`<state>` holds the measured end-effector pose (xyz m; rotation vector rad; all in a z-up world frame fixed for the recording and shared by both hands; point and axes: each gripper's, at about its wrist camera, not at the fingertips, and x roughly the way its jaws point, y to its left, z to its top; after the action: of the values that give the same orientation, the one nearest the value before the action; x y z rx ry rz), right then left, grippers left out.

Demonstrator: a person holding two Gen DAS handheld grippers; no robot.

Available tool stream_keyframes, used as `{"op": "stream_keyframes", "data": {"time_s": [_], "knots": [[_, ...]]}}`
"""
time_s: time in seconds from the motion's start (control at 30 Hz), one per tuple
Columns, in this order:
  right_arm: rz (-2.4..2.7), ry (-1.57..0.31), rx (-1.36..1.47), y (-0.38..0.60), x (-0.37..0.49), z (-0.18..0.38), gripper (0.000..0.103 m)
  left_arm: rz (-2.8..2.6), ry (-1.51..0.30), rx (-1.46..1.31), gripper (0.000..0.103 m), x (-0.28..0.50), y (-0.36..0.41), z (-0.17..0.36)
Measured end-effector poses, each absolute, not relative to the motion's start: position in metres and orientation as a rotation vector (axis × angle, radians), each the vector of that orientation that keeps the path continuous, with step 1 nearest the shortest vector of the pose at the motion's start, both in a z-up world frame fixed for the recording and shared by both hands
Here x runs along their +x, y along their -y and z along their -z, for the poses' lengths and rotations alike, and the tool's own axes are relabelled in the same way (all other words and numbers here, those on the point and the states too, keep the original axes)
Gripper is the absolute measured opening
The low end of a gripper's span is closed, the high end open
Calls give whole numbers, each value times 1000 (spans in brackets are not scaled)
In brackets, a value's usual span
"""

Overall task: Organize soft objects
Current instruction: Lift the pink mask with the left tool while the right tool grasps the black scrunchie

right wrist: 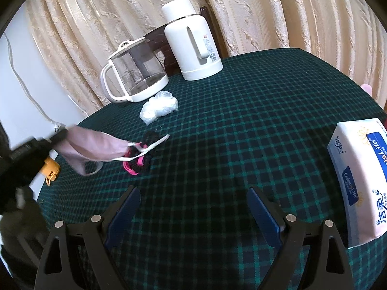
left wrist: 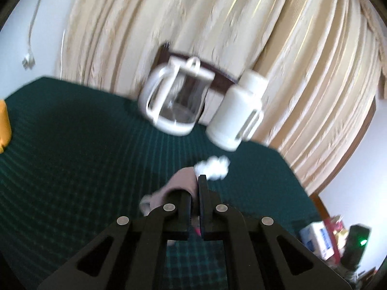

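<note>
My left gripper (left wrist: 195, 181) is shut on a pale pink face mask (left wrist: 179, 183) and holds it above the green checked tablecloth (left wrist: 72, 145). In the right wrist view the left gripper (right wrist: 61, 134) is at the left, and the mask (right wrist: 94, 148) hangs from it with its white ear loops trailing over a black and pink fabric item (right wrist: 139, 160) on the cloth. A crumpled clear plastic bag (right wrist: 158, 107) lies near the glass kettle; it also shows in the left wrist view (left wrist: 214, 166). My right gripper (right wrist: 193, 205) is open and empty above the cloth.
A glass kettle with white handle (right wrist: 134, 72) and a white thermos jug (right wrist: 191, 41) stand at the table's far edge before beige curtains. A tissue pack (right wrist: 360, 181) lies at the right. A yellow object (right wrist: 52, 169) sits at the left edge.
</note>
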<state>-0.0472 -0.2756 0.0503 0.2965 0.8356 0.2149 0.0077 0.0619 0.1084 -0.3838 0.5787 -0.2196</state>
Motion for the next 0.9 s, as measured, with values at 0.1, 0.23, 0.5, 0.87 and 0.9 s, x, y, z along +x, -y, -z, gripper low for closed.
{"op": "stream_keyframes", "data": {"time_s": [0.1,0.23,0.5,0.87,0.9], "knots": [[-219,-834,286,272,-47,-52,92,226,-512,-397,4,0,-71,-130],[-228,-831,264,265,-44,-55,92,231,-437,-403,4,-11,-84,-153],[-297,-858,205,234,-28,-57,92,231,-398,-422,4,-21,-103,-164],[-385,-879,63,179,2,-44,74,248,-439,-447,4,-20,-113,-146],[-390,-880,52,176,5,-43,73,251,-443,-450,4,-20,-113,-144]]}}
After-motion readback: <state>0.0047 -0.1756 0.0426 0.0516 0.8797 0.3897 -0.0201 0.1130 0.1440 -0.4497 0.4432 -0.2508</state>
